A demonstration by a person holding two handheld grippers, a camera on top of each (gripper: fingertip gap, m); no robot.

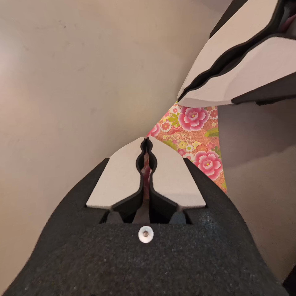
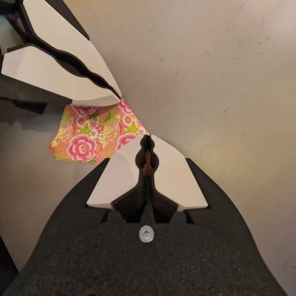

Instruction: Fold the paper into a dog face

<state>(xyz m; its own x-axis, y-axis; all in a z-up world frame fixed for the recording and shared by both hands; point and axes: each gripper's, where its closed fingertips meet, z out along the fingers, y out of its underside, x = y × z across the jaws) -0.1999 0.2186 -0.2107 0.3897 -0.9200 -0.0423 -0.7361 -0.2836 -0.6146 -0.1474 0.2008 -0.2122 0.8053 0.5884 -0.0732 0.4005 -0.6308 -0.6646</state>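
The paper (image 1: 192, 139) is orange with pink flowers and green leaves, and lies on the beige table (image 1: 72, 96). My left gripper (image 1: 146, 138) is shut, its tips at one corner of the paper, with the pattern showing between the jaws. My right gripper (image 1: 180, 97) shows at the upper right of the left wrist view, shut, at another corner. In the right wrist view the paper (image 2: 89, 137) spreads to the left of my right gripper (image 2: 148, 136), which is shut with paper between the jaws. The left gripper (image 2: 119, 96) shows there at upper left, shut, at the far corner.
The beige table (image 2: 216, 80) surface fills both views around the paper. A dark edge (image 2: 6, 249) shows at the lower left of the right wrist view. My right fingertips sit around 6 centimeters from my left ones.
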